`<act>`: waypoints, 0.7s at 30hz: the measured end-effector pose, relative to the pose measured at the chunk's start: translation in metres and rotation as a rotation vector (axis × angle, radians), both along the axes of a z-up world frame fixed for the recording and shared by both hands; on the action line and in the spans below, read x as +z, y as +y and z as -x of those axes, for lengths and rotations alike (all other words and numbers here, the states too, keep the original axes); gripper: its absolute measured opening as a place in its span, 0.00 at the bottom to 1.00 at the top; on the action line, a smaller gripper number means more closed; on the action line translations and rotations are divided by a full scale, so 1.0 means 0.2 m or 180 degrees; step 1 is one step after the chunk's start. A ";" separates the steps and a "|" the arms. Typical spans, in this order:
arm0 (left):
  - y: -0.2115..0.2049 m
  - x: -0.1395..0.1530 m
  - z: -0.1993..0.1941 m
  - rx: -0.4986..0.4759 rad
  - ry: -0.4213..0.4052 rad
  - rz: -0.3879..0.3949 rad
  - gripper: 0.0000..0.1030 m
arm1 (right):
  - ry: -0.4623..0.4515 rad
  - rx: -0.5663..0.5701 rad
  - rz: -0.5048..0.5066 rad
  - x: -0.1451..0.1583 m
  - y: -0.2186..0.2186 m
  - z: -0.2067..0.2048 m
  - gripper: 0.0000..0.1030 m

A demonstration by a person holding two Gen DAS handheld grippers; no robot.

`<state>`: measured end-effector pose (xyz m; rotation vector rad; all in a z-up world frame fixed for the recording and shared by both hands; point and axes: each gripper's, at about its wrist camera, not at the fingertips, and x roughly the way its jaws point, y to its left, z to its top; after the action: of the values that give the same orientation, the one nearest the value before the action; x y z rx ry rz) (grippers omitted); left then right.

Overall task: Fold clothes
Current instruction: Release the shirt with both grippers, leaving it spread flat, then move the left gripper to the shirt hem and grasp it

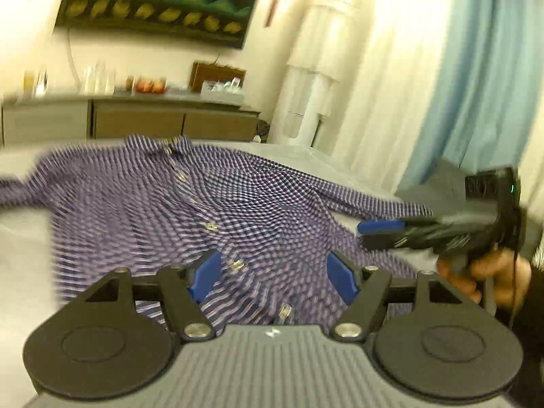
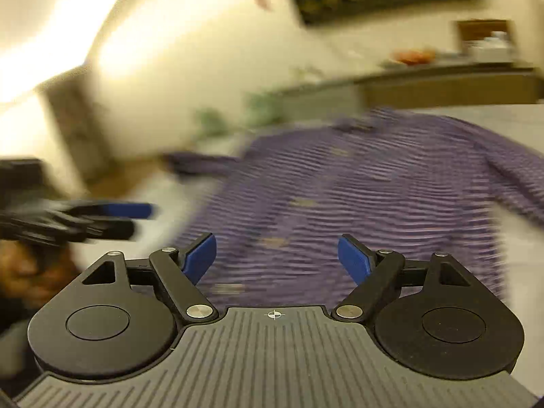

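A purple checked shirt (image 1: 217, 204) is spread front-up on a pale bed (image 1: 23, 238), its button placket (image 1: 207, 226) running from the collar at the far end toward the near hem. One sleeve is stretched out to the left in the left wrist view and the other to the right, toward the curtains (image 1: 459, 85).

The left gripper (image 1: 272, 277) is held just above the lower part of the shirt, close to the placket. Its blue pads (image 1: 205, 272) are set wide apart, and nothing is held between them.

The right gripper (image 2: 277, 260) is likewise spread wide and empty, with shirt fabric seen between and beyond its fingers. The right wrist view is heavily blurred, so whether its pads touch the cloth cannot be told. In the left wrist view the right gripper is seen side-on at the right edge, near the right sleeve, gripped by a hand (image 1: 489, 278); from that angle its opening cannot be judged.

In the right wrist view the left gripper appears at the left edge, blurred.

Behind the bed a low cabinet (image 1: 136, 122) with small items on top is seen against the wall, below a dark framed picture (image 1: 159, 0).
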<state>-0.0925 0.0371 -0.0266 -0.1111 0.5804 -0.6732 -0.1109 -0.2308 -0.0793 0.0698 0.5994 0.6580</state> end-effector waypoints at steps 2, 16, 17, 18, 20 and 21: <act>-0.13 -0.08 -0.08 -0.0086 0.0146 -0.0057 0.68 | 0.0132 -0.0235 0.0287 -0.04 -0.02 -0.09 0.79; -0.33 -0.23 -0.05 -0.0214 0.0653 -0.1195 0.60 | 0.0645 -0.0751 0.1136 -0.11 -0.34 -0.33 0.83; -0.32 -0.21 -0.06 -0.0224 0.0578 -0.1206 0.60 | 0.0614 -0.0908 0.1006 -0.08 -0.42 -0.35 0.84; -0.32 -0.18 -0.08 -0.0235 0.0477 -0.1225 0.61 | 0.0531 -0.1201 0.0859 -0.03 -0.52 -0.36 0.87; -0.29 -0.14 -0.14 -0.0234 0.0327 -0.1271 0.63 | 0.0532 -0.1842 0.0815 -0.01 -0.74 -0.44 0.90; -0.28 -0.13 -0.18 -0.0231 0.0276 -0.1296 0.64 | 0.0532 -0.2162 0.0790 -0.01 -0.86 -0.48 0.90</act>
<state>-0.0565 -0.0196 -0.0516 0.2632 0.7969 -0.6105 -0.0146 -0.4022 -0.0805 0.0907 0.7610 -0.0835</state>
